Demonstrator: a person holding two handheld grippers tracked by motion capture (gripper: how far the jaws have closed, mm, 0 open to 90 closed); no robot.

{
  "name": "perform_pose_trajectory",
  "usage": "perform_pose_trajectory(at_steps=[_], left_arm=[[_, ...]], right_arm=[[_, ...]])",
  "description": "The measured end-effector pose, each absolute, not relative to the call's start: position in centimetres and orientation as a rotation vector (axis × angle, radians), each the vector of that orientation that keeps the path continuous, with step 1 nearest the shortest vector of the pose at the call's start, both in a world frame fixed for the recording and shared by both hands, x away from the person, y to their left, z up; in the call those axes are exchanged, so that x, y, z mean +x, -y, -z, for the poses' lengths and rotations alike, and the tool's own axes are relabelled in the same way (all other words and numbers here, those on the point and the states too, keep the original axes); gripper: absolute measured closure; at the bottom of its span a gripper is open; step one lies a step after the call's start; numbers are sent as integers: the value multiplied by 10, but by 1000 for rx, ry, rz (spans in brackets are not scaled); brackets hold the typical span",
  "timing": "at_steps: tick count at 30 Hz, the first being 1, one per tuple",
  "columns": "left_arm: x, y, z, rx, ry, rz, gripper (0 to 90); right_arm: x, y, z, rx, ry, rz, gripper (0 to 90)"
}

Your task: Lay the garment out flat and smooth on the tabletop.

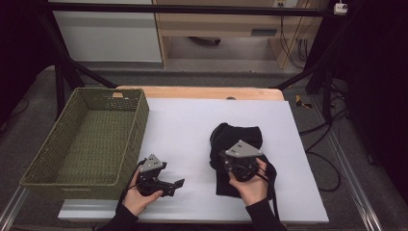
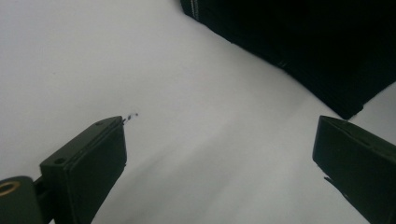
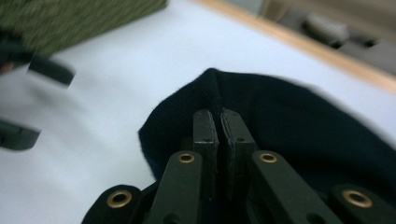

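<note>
On worktop, at 5 o'clock: black cloth (image 1: 236, 144) is lying crumpled.
Right tool (image 3: 217, 122): is pinching cloth fold.
Left tool (image 2: 219, 158): is hovering released at 7 o'clock, beside cloth.
Basket (image 1: 45, 159): is sitting at 9 o'clock.

Basket (image 1: 86, 139) sits at left of frame on the bench (image 1: 192, 120), overhanging the mat's left edge. Garment (image 1: 235, 139) lies right of centre on the mat. Left tongs (image 1: 175, 185) at lower centre, between basket and garment. Right tongs (image 3: 217, 123) on the garment's near part.
</note>
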State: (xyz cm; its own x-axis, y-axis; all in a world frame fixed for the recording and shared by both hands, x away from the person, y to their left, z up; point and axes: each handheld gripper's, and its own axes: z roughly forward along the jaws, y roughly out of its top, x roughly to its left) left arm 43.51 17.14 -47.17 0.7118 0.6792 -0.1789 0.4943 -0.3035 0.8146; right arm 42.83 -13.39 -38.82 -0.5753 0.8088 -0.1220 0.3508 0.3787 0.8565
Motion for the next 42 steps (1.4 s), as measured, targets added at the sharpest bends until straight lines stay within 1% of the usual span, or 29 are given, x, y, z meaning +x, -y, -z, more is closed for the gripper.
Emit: perform_pose_trajectory(at_steps=[3, 7, 14, 19, 21, 24, 29, 33, 35, 38, 42], left_arm=[[435, -171, 472, 1974, -897, -244, 22], [435, -170, 473, 1978, -898, -241, 22], [435, -170, 473, 1976, -900, -238, 23], [435, -170, 473, 1977, -898, -238, 23], [435, -170, 473, 1977, -897, -235, 22], [435, -169, 473, 1977, -894, -233, 22], [435, -169, 473, 1978, -896, -234, 22], [435, -169, 473, 1980, -893, -233, 23], [435, -169, 473, 1980, -890, -236, 23], [435, -170, 472, 1976, -891, -238, 23], [435, -171, 471, 1971, -892, -239, 22]], right_arm=[[424, 166, 370, 1043, -2001, -1131, 860], [426, 200, 371, 1122, -1927, -1061, 859], [438, 241, 409, 1280, -1879, -923, 858], [448, 251, 431, 1314, -1895, -815, 849], [450, 253, 431, 1329, -1901, -820, 814], [447, 254, 422, 1334, -1896, -872, 714], [425, 248, 388, 1236, -1853, -1068, 534], [412, 221, 370, 1137, -1907, -1137, 457], [411, 202, 371, 1094, -1970, -1178, 428], [414, 175, 382, 1052, -2074, -1230, 410], [419, 140, 403, 988, -2197, -1153, 385]])
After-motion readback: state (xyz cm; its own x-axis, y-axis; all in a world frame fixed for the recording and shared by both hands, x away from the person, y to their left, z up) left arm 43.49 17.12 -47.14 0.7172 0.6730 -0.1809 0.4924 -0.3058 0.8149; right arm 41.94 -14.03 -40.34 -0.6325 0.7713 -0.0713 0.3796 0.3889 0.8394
